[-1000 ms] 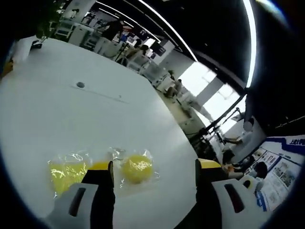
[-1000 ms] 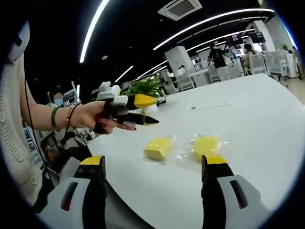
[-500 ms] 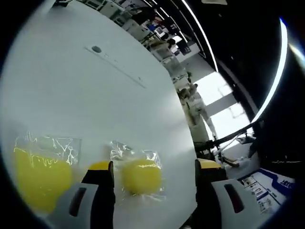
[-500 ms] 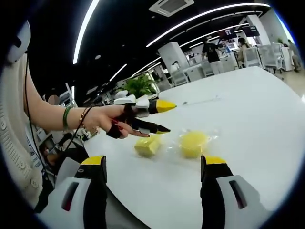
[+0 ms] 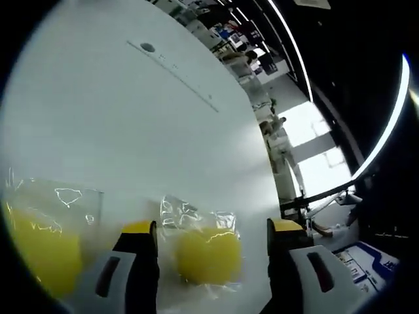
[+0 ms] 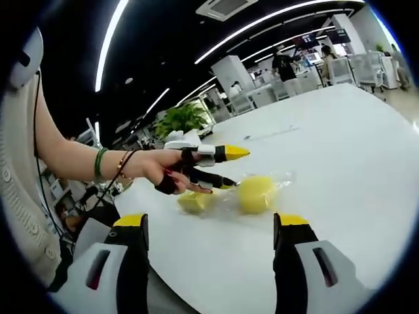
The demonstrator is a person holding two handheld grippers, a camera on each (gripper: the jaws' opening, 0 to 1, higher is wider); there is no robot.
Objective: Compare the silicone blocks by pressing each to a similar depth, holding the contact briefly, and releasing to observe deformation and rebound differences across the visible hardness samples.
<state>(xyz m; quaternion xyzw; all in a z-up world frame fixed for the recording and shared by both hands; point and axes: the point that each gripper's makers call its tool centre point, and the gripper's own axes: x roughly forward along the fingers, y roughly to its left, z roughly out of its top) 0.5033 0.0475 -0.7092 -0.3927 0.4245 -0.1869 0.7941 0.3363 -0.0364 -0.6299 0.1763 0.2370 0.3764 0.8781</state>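
In the left gripper view the left block is cut off by the edge, so its full shape cannot be told, and its clear wrap blurs the outline; the round block shows whole through crinkled film, with no clear long axis. In the right gripper view the left gripper partly covers the left block, and whether its lower tip touches the wrap is hard to tell. The 2 yellow blocks lie side by side on the table, the round block to the right of the other in both views. The left gripper stands wide open with the round block between its 2 jaws, gripping nothing. In the right gripper view it points to the right along the table, its yellow-tipped jaws spread — one above the other — held by a hand with bracelets at the wrist. The right gripper is wide open too, empty, near the table edge, the blocks beyond its tips. The table is plain white and glossy with a small round fitting. Behind it — an open office with strip lights, a plant, desks and bright windows.
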